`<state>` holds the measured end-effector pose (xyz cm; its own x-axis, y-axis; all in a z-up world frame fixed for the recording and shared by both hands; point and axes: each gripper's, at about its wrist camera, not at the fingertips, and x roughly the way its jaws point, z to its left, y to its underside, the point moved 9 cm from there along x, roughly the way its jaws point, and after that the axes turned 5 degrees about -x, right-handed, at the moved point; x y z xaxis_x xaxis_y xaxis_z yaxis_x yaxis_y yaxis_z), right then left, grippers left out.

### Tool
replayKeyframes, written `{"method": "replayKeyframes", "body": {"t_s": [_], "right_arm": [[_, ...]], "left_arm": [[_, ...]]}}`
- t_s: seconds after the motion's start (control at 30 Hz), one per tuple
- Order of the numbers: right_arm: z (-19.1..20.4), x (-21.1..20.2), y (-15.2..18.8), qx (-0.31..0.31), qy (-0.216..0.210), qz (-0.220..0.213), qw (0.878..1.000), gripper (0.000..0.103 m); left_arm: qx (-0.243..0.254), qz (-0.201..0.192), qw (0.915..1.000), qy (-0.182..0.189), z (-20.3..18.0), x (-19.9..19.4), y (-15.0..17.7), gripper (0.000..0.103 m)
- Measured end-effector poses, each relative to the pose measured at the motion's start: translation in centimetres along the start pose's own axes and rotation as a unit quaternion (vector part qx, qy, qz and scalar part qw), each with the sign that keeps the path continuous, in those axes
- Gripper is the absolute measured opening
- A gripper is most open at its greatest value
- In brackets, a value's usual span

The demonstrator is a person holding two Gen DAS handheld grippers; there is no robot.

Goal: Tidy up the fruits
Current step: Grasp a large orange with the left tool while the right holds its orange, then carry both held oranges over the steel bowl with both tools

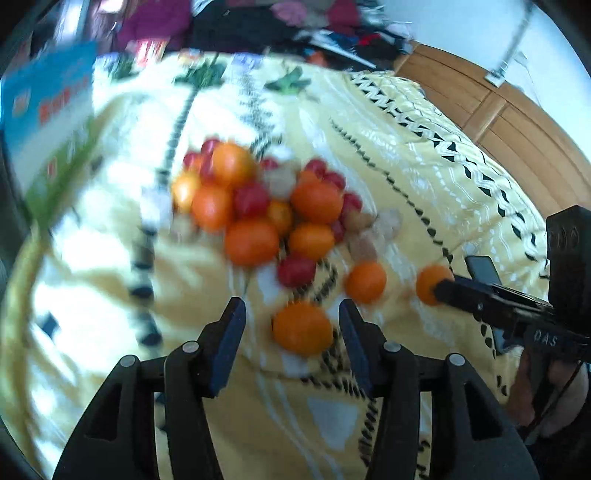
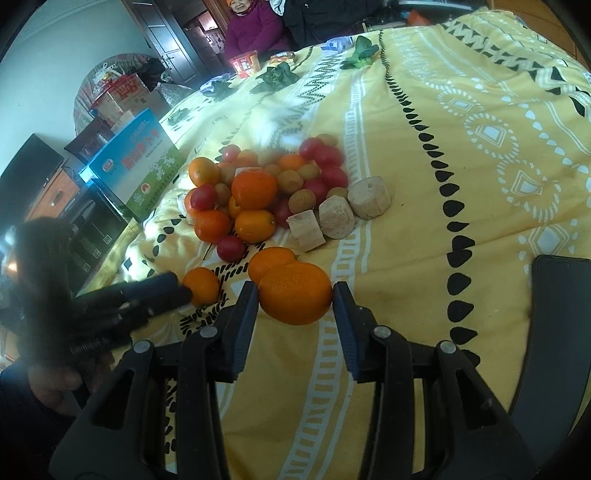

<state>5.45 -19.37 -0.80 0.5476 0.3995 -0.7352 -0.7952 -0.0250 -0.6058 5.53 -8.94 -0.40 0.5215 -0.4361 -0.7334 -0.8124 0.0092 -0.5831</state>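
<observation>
A pile of oranges, red cherry tomatoes, small tan fruits and pale cut chunks lies on a yellow patterned cloth. My left gripper is open, its fingers either side of a lone orange; this view is blurred. My right gripper is open around another orange, with one more orange just behind it. In the left wrist view the right gripper shows at an orange. In the right wrist view the left gripper shows at an orange.
A blue and green box stands at the cloth's left edge. Leafy greens and snack packs lie at the far end, where a person sits. A dark phone lies at right. Wooden cabinets are beyond.
</observation>
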Motion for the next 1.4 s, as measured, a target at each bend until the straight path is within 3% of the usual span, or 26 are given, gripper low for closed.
{"method": "replayKeyframes", "body": {"t_s": [0.13, 0.27, 0.5, 0.6, 0.77, 0.97, 1.17, 1.3, 1.4], "right_arm": [[-0.1, -0.7, -0.6, 0.007, -0.006, -0.012, 1.000, 0.042], [-0.5, -0.8, -0.6, 0.015, -0.013, -0.015, 1.000, 0.042], [-0.9, -0.7, -0.6, 0.027, -0.019, -0.018, 0.999, 0.042], [-1.0, -0.7, -0.6, 0.030, -0.019, -0.018, 0.999, 0.042], [-1.0, -0.8, -0.5, 0.029, -0.012, -0.021, 0.999, 0.042], [0.1, -2.0, -1.5, -0.001, 0.005, -0.036, 0.999, 0.042], [5.0, -3.6, -4.4, -0.073, 0.027, -0.044, 0.996, 0.042], [11.0, -3.8, -7.1, -0.129, 0.026, -0.044, 0.990, 0.042], [16.3, -3.7, -8.6, -0.171, 0.017, -0.048, 0.984, 0.042]], "left_arm": [[0.057, -0.026, 0.9980, 0.010, -2.9, 0.8, -4.0, 0.058], [0.119, -0.026, 0.9924, -0.013, -4.6, 3.9, -6.0, 0.061], [0.135, -0.007, 0.9892, -0.056, -4.2, 7.8, -6.5, 0.061], [0.117, 0.000, 0.9912, -0.061, -3.1, 8.6, -6.3, 0.047], [0.112, -0.010, 0.9923, -0.053, -3.0, 8.0, -6.1, 0.046], [0.102, -0.077, 0.9906, -0.048, -3.3, 1.4, -7.3, 0.045], [0.067, -0.141, 0.9852, -0.070, -0.3, -8.4, -8.4, 0.045], [0.031, -0.187, 0.9753, -0.114, 4.2, -15.8, -8.8, 0.045], [0.000, -0.223, 0.9630, -0.152, 8.5, -21.8, -8.6, 0.045]]}}
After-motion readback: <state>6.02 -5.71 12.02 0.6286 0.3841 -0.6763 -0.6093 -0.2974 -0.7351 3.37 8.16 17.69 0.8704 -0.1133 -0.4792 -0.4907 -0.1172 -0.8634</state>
